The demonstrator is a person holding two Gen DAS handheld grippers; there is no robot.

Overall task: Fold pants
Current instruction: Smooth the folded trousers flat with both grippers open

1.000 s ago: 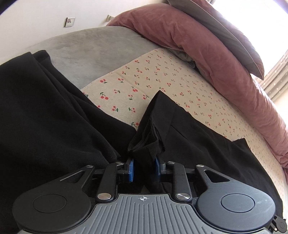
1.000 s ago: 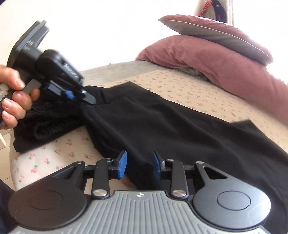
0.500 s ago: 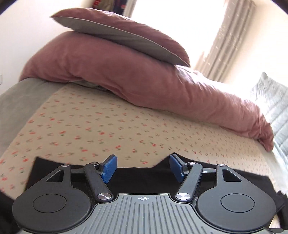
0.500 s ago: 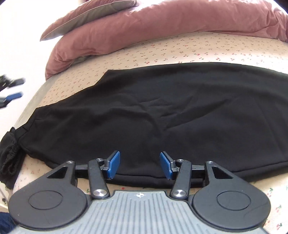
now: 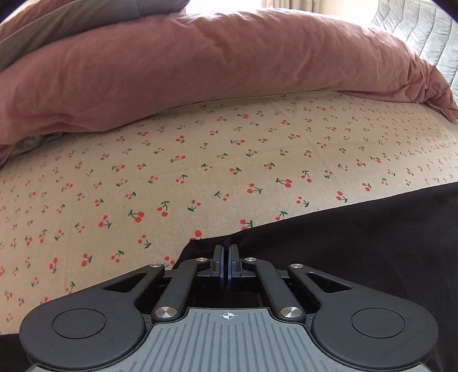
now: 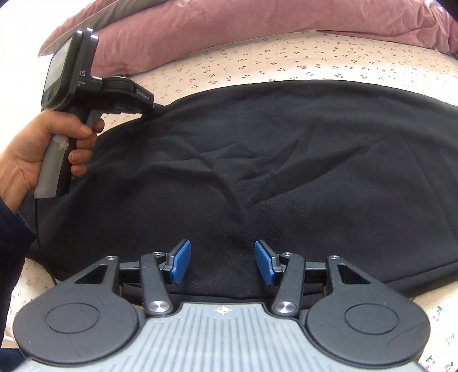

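**Pants flat on bed, left claw at far edge**

Surface: bed with a beige sheet (image 5: 200, 160) printed with small red cherries. A dusty-pink duvet (image 5: 200, 63) is bunched along the far side; a grey-backed pillow (image 5: 86, 20) lies on top of it at upper left. A pale quilted cover (image 5: 423, 31) shows at the far right corner. Strong daylight comes from behind the duvet.

Pants (image 6: 286, 160): black, spread lengthwise across the sheet, mostly flat, with shallow creases near the middle. In the left wrist view only their far edge shows, running from centre to the right.

Left claw (image 5: 228, 264): blue pads pressed together at the far edge of the pants; cannot tell whether cloth is pinched between them. In the right wrist view it (image 6: 156, 110) meets that edge, gripped by the left hand (image 6: 43, 148).

Right claw (image 6: 221, 261): released, pads wide apart, over the near edge of the pants; nothing between them.
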